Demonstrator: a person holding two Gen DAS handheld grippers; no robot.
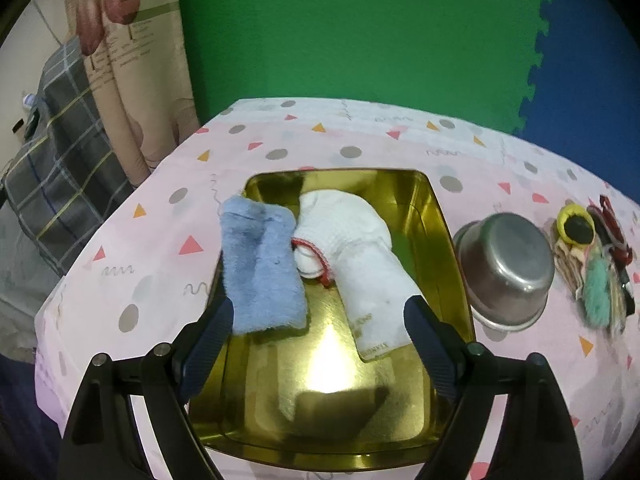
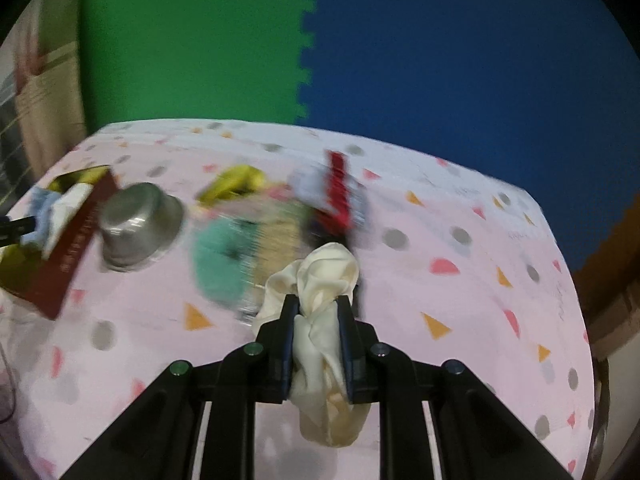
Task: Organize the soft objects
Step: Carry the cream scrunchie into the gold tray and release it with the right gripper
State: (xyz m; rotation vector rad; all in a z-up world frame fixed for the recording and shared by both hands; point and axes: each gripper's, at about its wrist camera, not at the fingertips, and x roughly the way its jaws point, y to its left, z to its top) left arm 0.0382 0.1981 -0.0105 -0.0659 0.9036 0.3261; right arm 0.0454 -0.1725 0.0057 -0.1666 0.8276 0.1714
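Note:
A gold tin box sits on the pink patterned tablecloth. Inside it lie a white towel with a red-and-white band and a fuzzy blue cloth draped over the box's left rim. My left gripper is open above the box, empty, its left finger beside the blue cloth. My right gripper is shut on a cream satin scrunchie and holds it above the table. A pile of soft items, teal, yellow and red, lies just beyond it; the pile also shows in the left wrist view.
An upturned steel bowl stands between the box and the pile; it also shows in the right wrist view. The box's dark red side shows at left. Green and blue foam mats stand behind the table.

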